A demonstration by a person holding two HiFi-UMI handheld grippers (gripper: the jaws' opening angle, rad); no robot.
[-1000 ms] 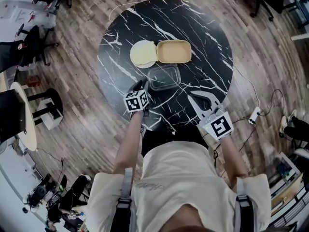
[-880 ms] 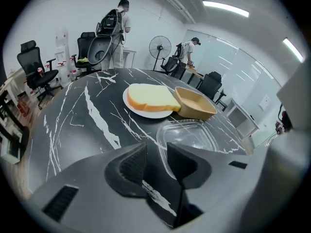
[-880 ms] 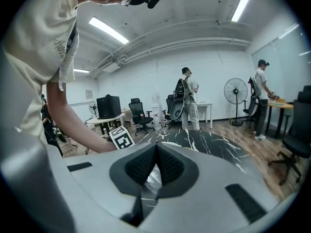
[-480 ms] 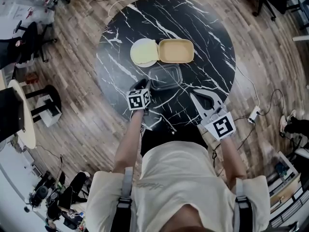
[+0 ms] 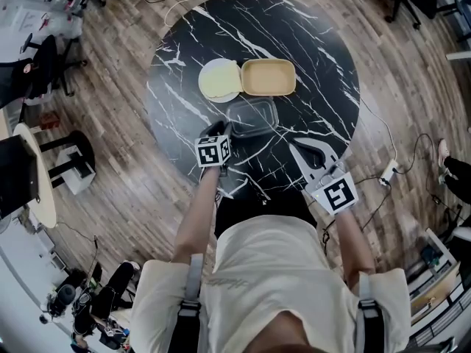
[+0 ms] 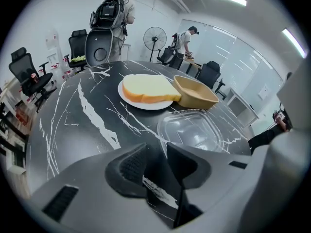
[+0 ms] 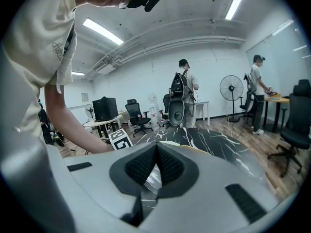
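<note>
My left tool (image 5: 218, 129) hangs low over the black marble tabletop (image 5: 309, 50), near its rim at about 7 o'clock. In the left gripper view its jaws stand a narrow way apart, with only bare marble showing in the slit between them (image 6: 156, 152). Right ahead of them, at 1 o'clock from the jaw tips, lies the clear plastic container (image 6: 192, 130), empty and open side up. Its near rim is just beside my right-hand jaw, but I cannot tell whether they touch. From above, that container (image 5: 252, 116) sits just to the 6 o'clock side of the tabletop's middle.

Beyond it, toward 12 o'clock, stands a tan box (image 5: 268, 77), also empty. Touching the box at its 9 o'clock side is a white plate (image 5: 204, 87) carrying a thick slice of bread (image 6: 146, 88).

My right tool (image 5: 298, 149) hovers over the rim at about 5 o'clock, well apart from the container and pointing toward 11 o'clock. In the right gripper view its jaws are pressed together at the tips with nothing between them (image 7: 156, 152). A thin sliver of the tabletop shows below the meeting point. The marker cube (image 7: 120, 139) of my left tool shows at 9 o'clock in that view, beside my forearm.

Around the tabletop are a wooden floor (image 5: 132, 190), office chairs (image 6: 28, 74), a standing fan (image 6: 153, 39), and people on their feet in the background (image 7: 183, 98).
</note>
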